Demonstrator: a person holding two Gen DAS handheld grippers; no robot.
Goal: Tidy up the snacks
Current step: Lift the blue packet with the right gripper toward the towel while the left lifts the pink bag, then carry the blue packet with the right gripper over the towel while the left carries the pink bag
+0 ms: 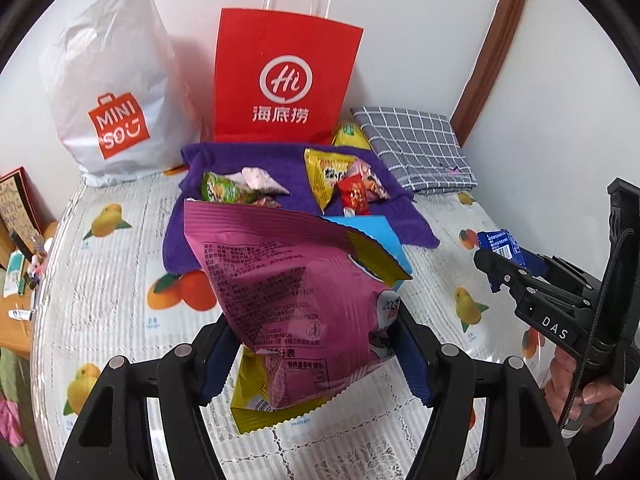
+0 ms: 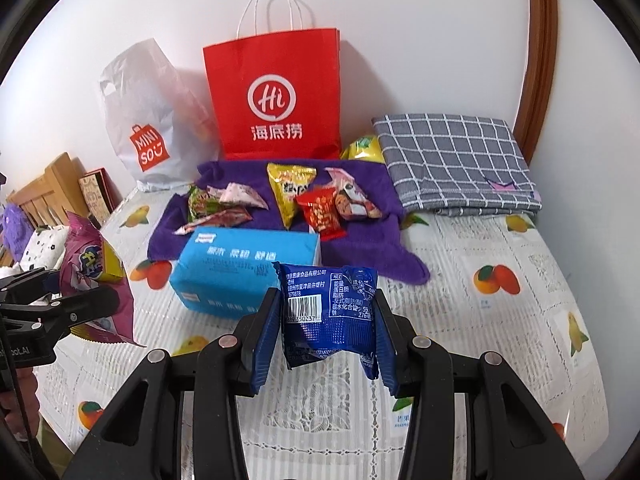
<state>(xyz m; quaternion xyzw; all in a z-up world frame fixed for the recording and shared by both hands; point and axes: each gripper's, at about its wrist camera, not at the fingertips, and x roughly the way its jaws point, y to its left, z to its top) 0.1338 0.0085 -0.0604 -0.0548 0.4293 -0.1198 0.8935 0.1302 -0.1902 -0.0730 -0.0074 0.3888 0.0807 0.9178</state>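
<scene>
My left gripper (image 1: 316, 354) is shut on a large pink and yellow snack bag (image 1: 288, 296) and holds it above the table; the bag also shows at the left of the right wrist view (image 2: 94, 280). My right gripper (image 2: 326, 320) is shut on a small blue snack packet (image 2: 332, 312), also seen at the right of the left wrist view (image 1: 500, 244). Several small snack packets (image 2: 312, 196) lie on a purple towel (image 2: 360, 240). A light blue tissue pack (image 2: 244, 268) lies at the towel's front edge.
A red paper bag (image 2: 276, 96) and a white plastic MINISO bag (image 2: 144, 120) stand against the wall behind the towel. A grey checked cloth (image 2: 456, 160) lies folded at the back right, a yellow packet (image 2: 364, 148) beside it. The table has a fruit-print cover (image 2: 500, 320).
</scene>
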